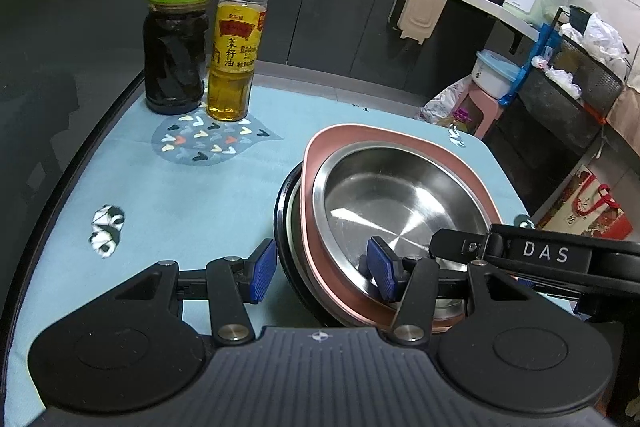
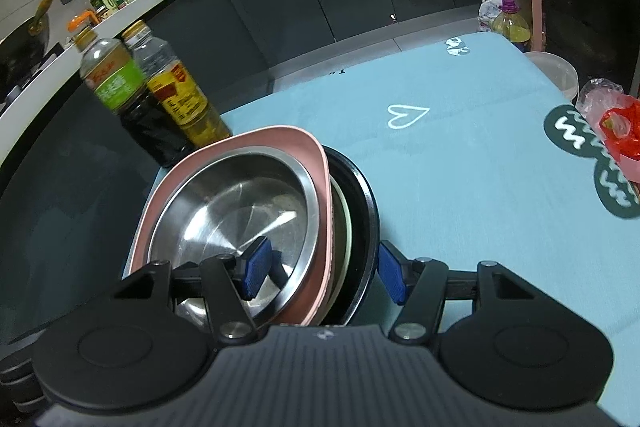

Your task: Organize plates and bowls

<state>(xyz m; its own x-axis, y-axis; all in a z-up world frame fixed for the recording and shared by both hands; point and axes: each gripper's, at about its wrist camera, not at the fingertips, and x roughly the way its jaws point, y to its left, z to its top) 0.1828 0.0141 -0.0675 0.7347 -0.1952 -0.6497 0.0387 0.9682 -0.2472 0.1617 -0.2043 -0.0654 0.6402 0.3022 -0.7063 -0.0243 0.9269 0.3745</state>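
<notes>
Left claw [image 1: 322, 273]: jaws straddle the stack's rim at 9 o'clock, one blue pad inside the steel bowl, one outside; whether they pinch it I cannot tell.
Right claw [image 2: 322, 273]: same straddle at 3 o'clock; grip also unclear.
Technique: move both sides together and level, or the layers may slide.
Stack: round stainless steel bowl [image 1: 400, 203] nested in pink rounded-square plate [image 1: 452, 157], over black round dish [image 2: 366, 195].
Location: blue tablecloth [image 2: 460, 187], two sauce bottles [image 1: 176, 27] at 11 o'clock.
</notes>
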